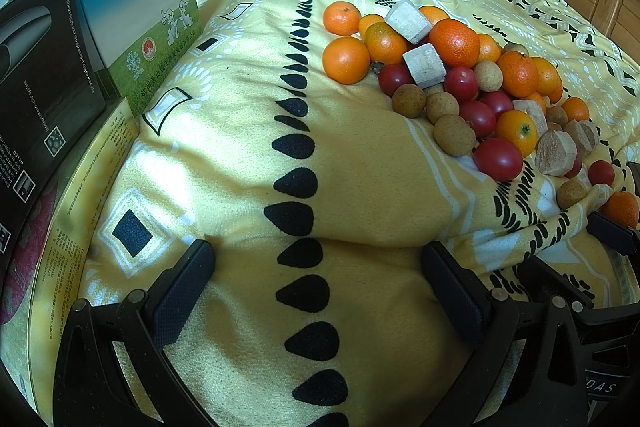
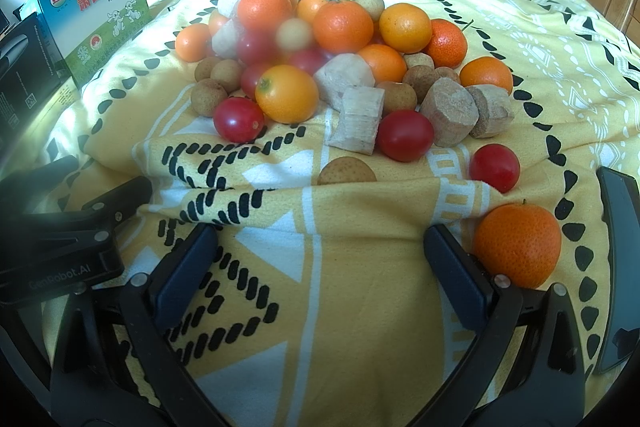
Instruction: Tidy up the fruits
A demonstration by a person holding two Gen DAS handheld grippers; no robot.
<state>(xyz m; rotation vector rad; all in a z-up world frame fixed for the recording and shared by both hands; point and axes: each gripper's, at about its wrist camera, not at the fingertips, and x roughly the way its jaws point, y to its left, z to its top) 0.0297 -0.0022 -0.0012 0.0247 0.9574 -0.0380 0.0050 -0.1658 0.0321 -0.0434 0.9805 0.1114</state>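
Left tool (image 1: 316, 283) jaws apart, empty, low centre. Fruit pile (image 1: 460, 87) sits upper right on blanket (image 1: 240, 147). Right tool (image 2: 320, 267) also apart; stray mandarin (image 2: 518, 245) just beside its right finger, so grab that 1st, gently.

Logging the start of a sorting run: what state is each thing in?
Left tongs: open, empty, over the blanket.
Right tongs: open, empty.
Fruit pile: mixed, unsorted.
Lone orange: apart from the pile, beside the right tongs.
Blue-green box: upright, closed.
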